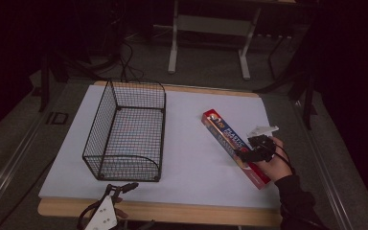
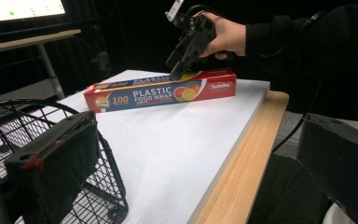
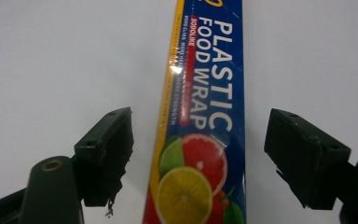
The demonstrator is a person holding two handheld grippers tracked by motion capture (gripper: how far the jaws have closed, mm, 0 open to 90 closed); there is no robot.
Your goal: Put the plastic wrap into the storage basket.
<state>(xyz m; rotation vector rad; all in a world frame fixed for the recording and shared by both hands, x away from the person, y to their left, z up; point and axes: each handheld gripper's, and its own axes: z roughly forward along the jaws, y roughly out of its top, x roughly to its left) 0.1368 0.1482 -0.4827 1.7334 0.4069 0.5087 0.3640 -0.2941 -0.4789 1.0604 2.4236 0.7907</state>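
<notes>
— Two pads of the right tool [image 3: 198, 158] straddle the plastic wrap box [image 3: 205, 140], gaps on both sides, nothing clamped yet. The box lies flat on the white worktop [image 1: 191, 158], right of centre in the high view.

— Risk?

— Probably a one-sided touch skewing the long box, or a grip off its middle letting it tip. The left tool [image 1: 120, 189], lower left, rests released beside the wire basket [image 1: 124, 132].

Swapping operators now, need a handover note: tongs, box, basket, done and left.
Right tongs: open, astride the plastic wrap box, pads not touching it.
Left tongs: open, holding nothing, at the table's near edge by the wire basket.
Box: flat on the white sheet, right of the basket.
Done: right tongs lined up over the box.
Left: probably close on the box, lift it, and put it in the basket.
</notes>
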